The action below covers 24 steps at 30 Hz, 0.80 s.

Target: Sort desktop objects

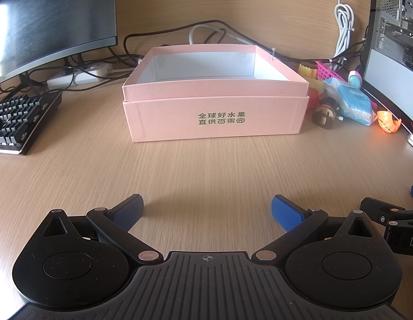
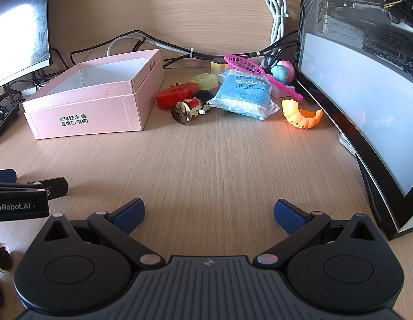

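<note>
Both the left gripper (image 1: pixel 207 210) and the right gripper (image 2: pixel 209 212) hang released over bare table (image 2: pixel 206 160), grasping nothing. The pink box (image 1: pixel 214 112) sits centre frame; toys and a blue packet (image 2: pixel 241 93) cluster at its right.

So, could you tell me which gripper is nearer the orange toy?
Right. The right gripper faces the orange toy nearly head-on; the left gripper faces the pink box, toy far right.
</note>
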{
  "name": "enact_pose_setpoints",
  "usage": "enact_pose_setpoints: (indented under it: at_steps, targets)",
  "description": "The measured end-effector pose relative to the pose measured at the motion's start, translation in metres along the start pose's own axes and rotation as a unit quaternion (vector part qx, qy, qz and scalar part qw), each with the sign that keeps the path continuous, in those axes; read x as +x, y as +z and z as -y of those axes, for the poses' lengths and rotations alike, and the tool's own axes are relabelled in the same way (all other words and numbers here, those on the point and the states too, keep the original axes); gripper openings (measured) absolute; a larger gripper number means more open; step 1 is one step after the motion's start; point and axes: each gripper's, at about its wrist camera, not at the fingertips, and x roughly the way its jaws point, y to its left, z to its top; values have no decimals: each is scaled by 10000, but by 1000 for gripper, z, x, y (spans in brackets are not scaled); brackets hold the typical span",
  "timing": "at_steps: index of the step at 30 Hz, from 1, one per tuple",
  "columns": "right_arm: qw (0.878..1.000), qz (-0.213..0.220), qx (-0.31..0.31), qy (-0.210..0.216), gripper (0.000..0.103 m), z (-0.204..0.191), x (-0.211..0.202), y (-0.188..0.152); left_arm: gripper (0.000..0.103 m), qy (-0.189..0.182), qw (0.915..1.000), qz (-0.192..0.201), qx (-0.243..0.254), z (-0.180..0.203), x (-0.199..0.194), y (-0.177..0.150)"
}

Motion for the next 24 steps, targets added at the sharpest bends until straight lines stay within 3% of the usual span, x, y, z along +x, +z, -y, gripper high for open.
enact_pose_setpoints:
  at_steps: [24]
  targets:
    - [10000,-23,-8,-16,103,1,-1,0,103,52,10000,32,13,5,1,1]
